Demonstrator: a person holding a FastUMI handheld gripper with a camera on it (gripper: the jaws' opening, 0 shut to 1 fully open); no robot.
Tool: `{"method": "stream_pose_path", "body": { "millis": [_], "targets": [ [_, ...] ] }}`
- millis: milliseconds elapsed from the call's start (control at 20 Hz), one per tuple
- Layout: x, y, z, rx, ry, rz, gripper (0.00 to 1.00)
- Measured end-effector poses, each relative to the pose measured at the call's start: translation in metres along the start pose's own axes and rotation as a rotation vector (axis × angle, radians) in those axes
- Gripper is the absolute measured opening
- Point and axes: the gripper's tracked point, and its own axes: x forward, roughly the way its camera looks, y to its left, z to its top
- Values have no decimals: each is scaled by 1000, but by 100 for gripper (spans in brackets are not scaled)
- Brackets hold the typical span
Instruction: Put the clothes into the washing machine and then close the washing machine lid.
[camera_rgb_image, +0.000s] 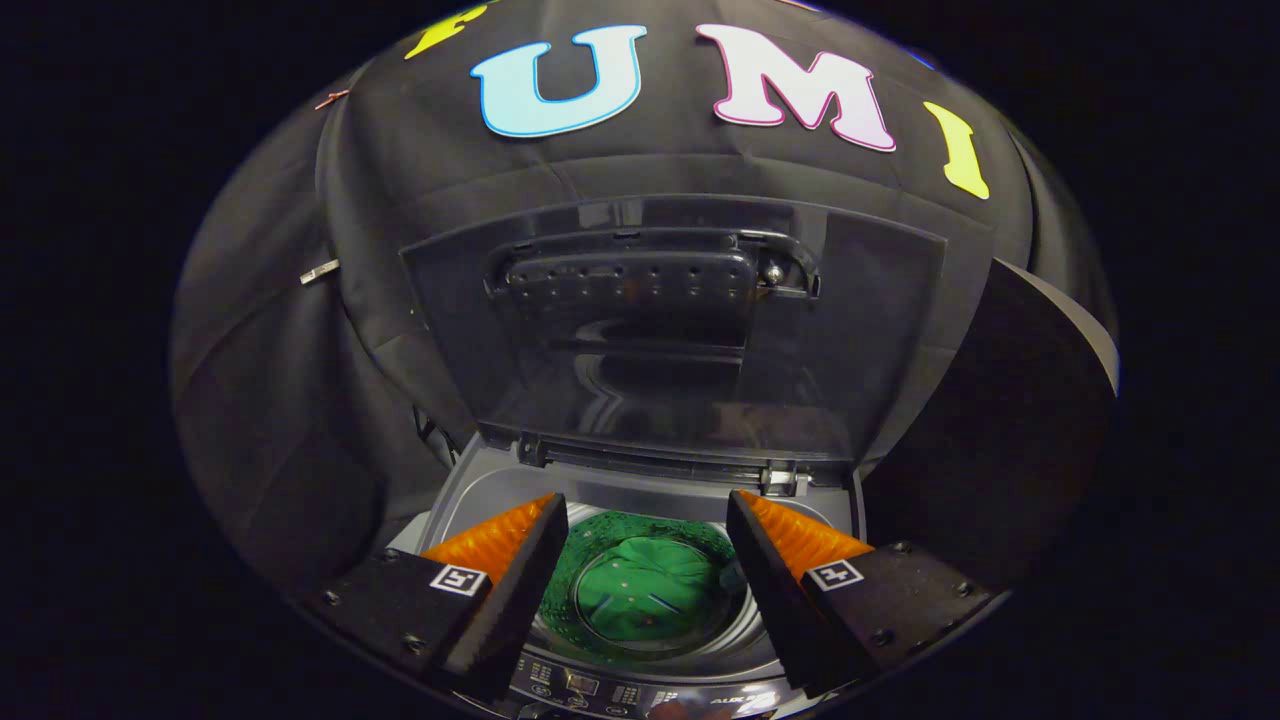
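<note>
Your gripper (647, 520) hangs over the washing machine (470, 500), its jaws spread wide and holding nothing. Between your fingers, down in the drum (600, 640), the green clothes (650, 590) lie bunched at the bottom. Beyond the fingers the lid (680, 330) stands upright against the booth wall, and the control panel (620, 692) lies just beneath them.

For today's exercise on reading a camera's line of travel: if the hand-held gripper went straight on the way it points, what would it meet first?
Probably the raised lid, beyond the open hand-held gripper; depth is unclear. The green clothes in the drum lie lower, between its fingers.
</note>
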Motion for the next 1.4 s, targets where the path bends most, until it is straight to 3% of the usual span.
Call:
{"method": "stream_pose_path", "body": {
  "millis": [300, 600, 700, 1000, 1400],
  "targets": [
    [-27, -2, 44, -15, -201, -22, 100],
    [-84, -14, 151, -9, -577, -37, 100],
    [-87, -23, 179, -11, -641, -57, 99],
    [-67, -30, 230, -10, -616, -59, 99],
    [9, -15, 234, -104, -408, -88, 99]
  ]
}}
